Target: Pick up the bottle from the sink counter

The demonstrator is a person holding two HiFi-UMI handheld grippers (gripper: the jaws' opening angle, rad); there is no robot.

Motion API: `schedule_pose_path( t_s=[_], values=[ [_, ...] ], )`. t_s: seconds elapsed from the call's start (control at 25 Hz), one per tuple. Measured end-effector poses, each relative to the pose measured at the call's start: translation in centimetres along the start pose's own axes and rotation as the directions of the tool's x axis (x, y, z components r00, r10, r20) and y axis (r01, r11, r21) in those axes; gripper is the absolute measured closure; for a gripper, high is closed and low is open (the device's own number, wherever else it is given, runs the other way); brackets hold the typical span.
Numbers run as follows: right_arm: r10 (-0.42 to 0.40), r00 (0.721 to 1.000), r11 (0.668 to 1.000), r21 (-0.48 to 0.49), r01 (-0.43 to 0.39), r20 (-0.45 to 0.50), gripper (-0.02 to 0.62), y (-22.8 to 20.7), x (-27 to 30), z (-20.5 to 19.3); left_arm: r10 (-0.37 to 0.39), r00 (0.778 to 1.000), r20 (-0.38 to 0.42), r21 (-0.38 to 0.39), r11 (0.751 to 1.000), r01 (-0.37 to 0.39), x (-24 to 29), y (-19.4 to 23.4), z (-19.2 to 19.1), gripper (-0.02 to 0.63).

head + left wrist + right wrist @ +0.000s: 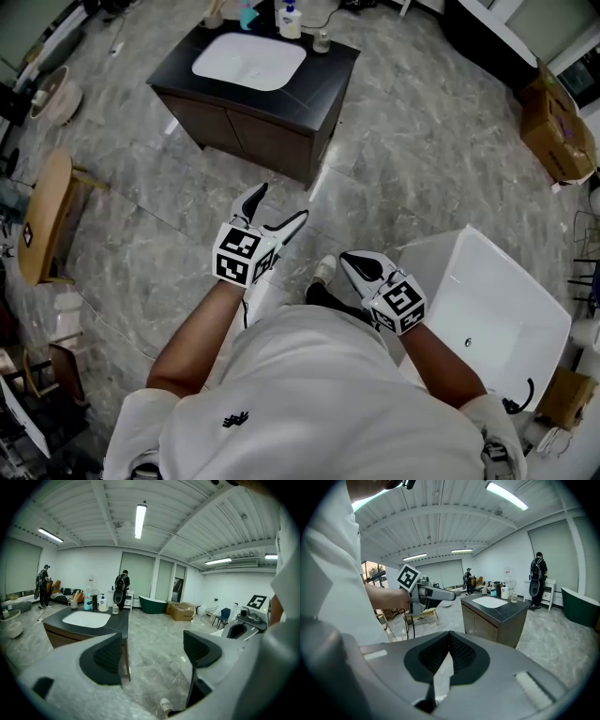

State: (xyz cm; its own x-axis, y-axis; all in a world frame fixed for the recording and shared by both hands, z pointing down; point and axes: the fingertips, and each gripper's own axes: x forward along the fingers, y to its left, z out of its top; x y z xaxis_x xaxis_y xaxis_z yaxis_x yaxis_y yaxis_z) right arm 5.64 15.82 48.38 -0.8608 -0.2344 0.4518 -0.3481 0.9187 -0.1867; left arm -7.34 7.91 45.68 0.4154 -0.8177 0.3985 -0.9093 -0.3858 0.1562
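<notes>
Left gripper: jaws wide apart, nothing between them, held above the floor, well short of the sink counter. Right gripper: jaws pressed together, empty. Bottle: white, apparently pump-topped, upright at counter's far edge behind the basin, untouched.

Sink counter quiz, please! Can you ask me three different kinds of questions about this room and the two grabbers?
1. True or false: the left gripper has its jaws apart with nothing between them.
2. Where is the bottle? A) on the sink counter, by the basin; B) in the bathtub; C) on the floor.
3. Short answer: is the right gripper open or shut?
Key: 1 true; 2 A; 3 shut.
</notes>
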Motion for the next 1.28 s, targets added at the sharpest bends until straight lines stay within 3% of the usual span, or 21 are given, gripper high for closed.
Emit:
schedule_pose_path(
  t_s=[0.16,0.52,0.92,1.28],
  values=[
    [0.02,1.0,1.0,0.005,-0.02,0.006,0.584,-6.2,0.7,1.4,0.031,0.999,-0.008,0.002,1.0,-0.031,5.4,1.8,2.5,0.201],
    [-0.025,0.999,0.998,0.058,0.024,0.027,0.584,-17.4,0.0,2.0,0.076,0.997,-0.029,0.014,0.997,-0.076,15.6,5.2,6.7,0.202],
    [-0.172,0.985,0.975,0.148,0.167,0.016,0.584,-26.1,1.5,3.3,0.051,0.999,-0.019,0.05,0.997,-0.05,26.7,13.4,10.9,0.207],
    [-0.366,0.931,0.903,0.238,0.358,-0.011,0.584,-33.5,6.1,8.3,0.009,0.998,-0.068,0.109,0.994,-0.002,38.1,25.2,14.0,0.202]
  ],
)
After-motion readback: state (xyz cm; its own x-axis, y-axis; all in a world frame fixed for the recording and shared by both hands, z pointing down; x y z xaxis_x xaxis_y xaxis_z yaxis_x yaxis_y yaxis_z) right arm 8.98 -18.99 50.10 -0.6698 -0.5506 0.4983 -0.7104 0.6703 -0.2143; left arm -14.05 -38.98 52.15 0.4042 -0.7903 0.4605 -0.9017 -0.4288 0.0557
